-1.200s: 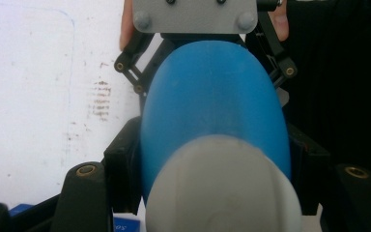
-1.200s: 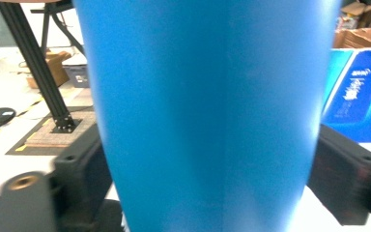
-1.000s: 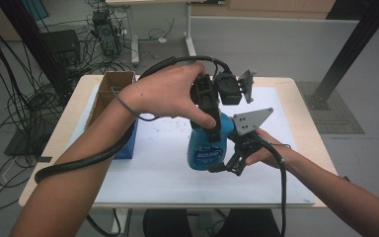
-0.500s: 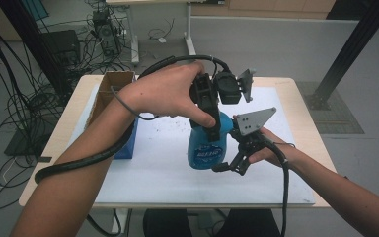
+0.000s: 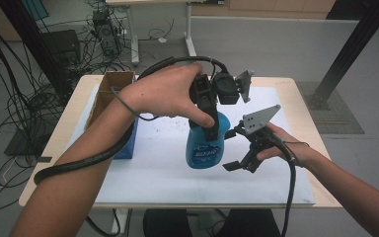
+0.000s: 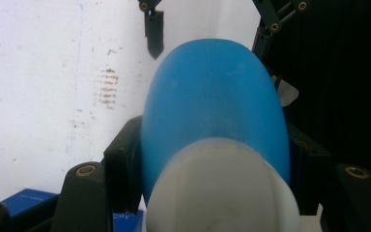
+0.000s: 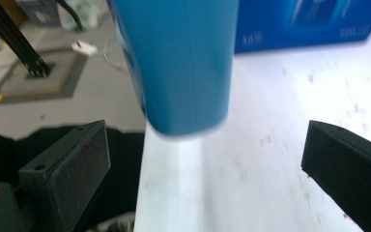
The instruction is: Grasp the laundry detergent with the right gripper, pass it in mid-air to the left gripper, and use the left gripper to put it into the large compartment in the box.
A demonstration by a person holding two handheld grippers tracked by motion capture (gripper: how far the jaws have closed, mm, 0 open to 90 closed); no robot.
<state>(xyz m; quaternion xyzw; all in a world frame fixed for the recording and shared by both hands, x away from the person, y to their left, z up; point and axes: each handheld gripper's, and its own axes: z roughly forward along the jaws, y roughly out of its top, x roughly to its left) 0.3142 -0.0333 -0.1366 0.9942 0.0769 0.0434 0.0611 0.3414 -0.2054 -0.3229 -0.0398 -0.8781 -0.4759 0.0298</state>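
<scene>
The left gripper (image 5: 212, 123) is being kept clamped on the upper part of the blue bottle (image 5: 205, 148), which is being held up above the middle of the white-covered table (image 5: 143, 173). The right gripper (image 5: 237, 148), its jaws spread wide but just closing slightly with nothing pinched, is being brought to the bottle's lower body. A handover or two-handed hold is judged to be in hand; next, the right jaws are to be centred around the bottle and pressed shut.
</scene>
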